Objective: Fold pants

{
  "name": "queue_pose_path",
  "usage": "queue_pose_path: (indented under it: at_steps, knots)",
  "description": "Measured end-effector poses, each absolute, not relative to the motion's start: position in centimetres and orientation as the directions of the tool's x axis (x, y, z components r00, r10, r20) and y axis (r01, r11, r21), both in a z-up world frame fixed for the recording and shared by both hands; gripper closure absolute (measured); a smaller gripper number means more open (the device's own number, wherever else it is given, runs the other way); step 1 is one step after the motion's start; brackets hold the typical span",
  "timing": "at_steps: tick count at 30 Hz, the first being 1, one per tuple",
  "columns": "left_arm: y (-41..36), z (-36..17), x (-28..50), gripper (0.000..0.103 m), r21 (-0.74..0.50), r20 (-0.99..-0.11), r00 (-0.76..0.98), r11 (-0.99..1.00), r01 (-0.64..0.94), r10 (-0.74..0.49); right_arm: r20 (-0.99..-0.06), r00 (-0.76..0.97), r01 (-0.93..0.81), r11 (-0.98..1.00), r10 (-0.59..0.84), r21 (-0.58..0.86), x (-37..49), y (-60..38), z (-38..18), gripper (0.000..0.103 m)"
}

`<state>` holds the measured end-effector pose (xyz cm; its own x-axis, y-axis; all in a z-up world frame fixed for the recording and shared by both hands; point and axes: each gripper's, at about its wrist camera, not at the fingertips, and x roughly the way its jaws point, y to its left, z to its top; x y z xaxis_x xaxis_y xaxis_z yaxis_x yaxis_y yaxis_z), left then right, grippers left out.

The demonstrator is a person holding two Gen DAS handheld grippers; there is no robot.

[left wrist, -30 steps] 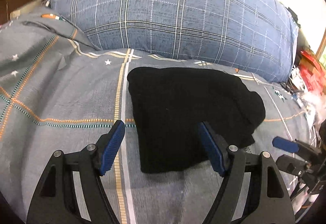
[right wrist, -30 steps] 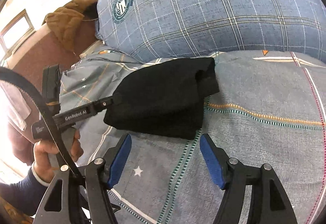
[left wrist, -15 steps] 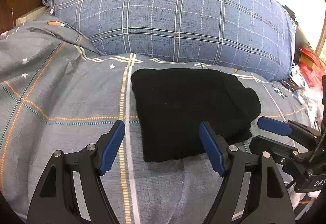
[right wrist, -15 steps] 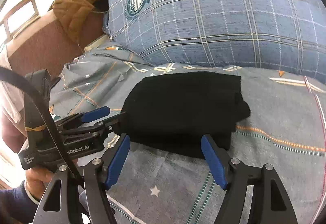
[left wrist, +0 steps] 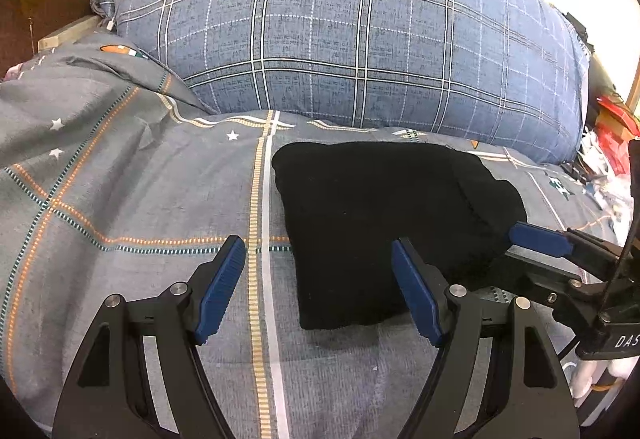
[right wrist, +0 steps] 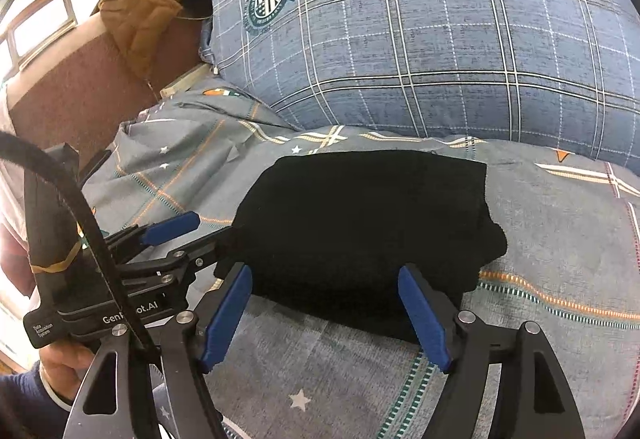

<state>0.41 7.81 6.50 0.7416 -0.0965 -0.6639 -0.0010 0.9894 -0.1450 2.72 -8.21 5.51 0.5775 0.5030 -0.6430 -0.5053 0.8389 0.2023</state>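
The black pants point(left wrist: 384, 227) lie folded into a compact bundle on my grey bedspread point(left wrist: 132, 199), just ahead of both tongs. My left tongs point(left wrist: 318, 285) stand wide apart and hold nothing; their right finger overlaps the bundle's near edge, while the left finger is over bare bedspread. My right tongs point(right wrist: 324, 313) are wide too, empty, with the bundle's near edge between the fingers. The left tongs also show at my right tongs' left side, reaching toward the bundle's left corner. Beyond the pants lies a blue plaid pillow point(right wrist: 440, 39).
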Motion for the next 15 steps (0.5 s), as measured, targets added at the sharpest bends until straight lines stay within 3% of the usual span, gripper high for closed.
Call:
queue_pose_path:
  at_steps: [15]
  knots:
    - [7.91, 6.46, 0.51, 0.027, -0.138, -0.656, 0.751, 0.990, -0.023, -0.074, -0.643, 0.586, -0.498, 0.845, 0.493, 0.194, 3.14, -8.34, 5.50, 0.029]
